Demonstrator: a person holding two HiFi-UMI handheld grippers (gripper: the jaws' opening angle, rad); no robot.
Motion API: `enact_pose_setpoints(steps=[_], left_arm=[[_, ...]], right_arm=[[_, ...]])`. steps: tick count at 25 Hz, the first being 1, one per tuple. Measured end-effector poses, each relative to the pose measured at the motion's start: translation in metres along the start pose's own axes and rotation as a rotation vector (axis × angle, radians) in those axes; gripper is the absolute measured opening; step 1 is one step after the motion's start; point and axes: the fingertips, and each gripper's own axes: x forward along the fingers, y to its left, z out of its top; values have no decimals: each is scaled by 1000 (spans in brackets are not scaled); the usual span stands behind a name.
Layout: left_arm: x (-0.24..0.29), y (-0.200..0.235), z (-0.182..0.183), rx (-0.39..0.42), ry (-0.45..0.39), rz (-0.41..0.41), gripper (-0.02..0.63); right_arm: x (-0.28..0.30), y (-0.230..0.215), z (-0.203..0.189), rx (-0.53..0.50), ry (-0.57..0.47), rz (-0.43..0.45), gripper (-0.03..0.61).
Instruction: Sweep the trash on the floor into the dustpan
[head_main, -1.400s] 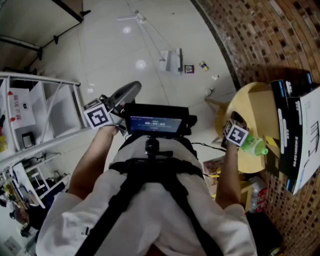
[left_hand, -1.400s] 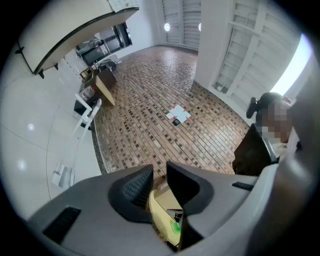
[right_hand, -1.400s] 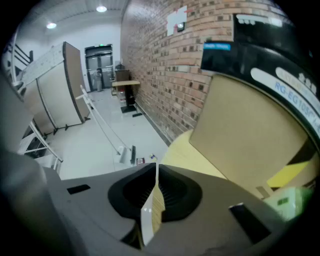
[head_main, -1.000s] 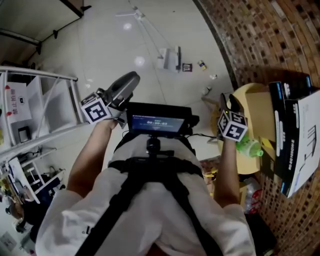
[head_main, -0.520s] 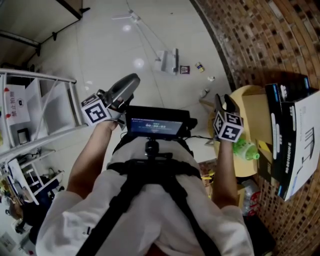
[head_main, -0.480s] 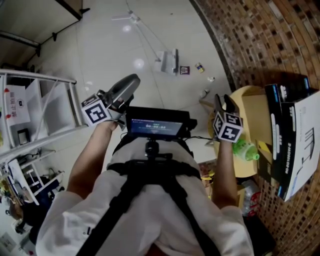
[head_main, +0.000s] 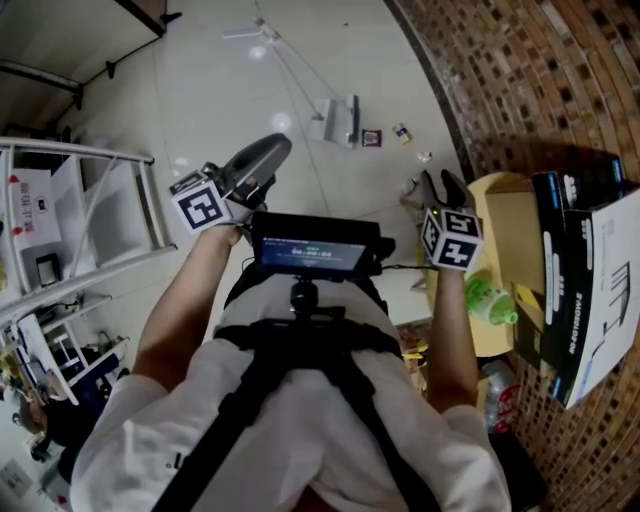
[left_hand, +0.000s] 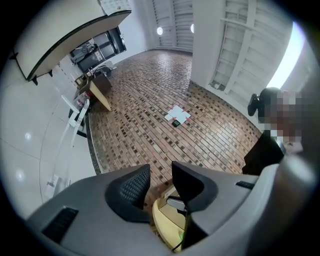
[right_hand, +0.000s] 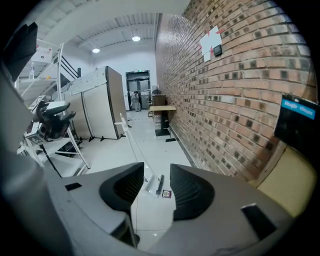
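A white dustpan (head_main: 337, 120) with a long thin handle stands on the pale floor far ahead. Small bits of trash lie to its right: a dark square wrapper (head_main: 372, 137), a small piece (head_main: 403, 131) and pale scraps (head_main: 425, 156). My left gripper (head_main: 268, 152) is held out level toward the brick wall; its jaws (left_hand: 160, 175) are closing with nothing between them. My right gripper (head_main: 438, 183) points down at the floor and is open and empty (right_hand: 156, 172). Between its jaws I see the dustpan (right_hand: 151, 184) and the square wrapper (right_hand: 166, 193) far off.
A round yellow table (head_main: 500, 200) stands at the right with a green bottle (head_main: 490, 298) and black-and-white boxes (head_main: 580, 270). Behind it rises a brick wall (head_main: 540, 70). White metal shelving (head_main: 90, 200) stands at the left. A person in dark clothes (left_hand: 270, 145) is at the right.
Both grippers have moved forward. The right one has swung left, off the yellow table and toward the floor. The left jaws have narrowed slightly.
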Motion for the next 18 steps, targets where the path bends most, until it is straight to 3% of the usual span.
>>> enact_pose_setpoints(steps=[11,18], left_arm=[[25,2,5,8,18,-38,133],[22,12,5,-9,27,27,133]], right_arm=[[16,17,29,-64,-21,45,176],[28,29,32,-91,-19,84,176]])
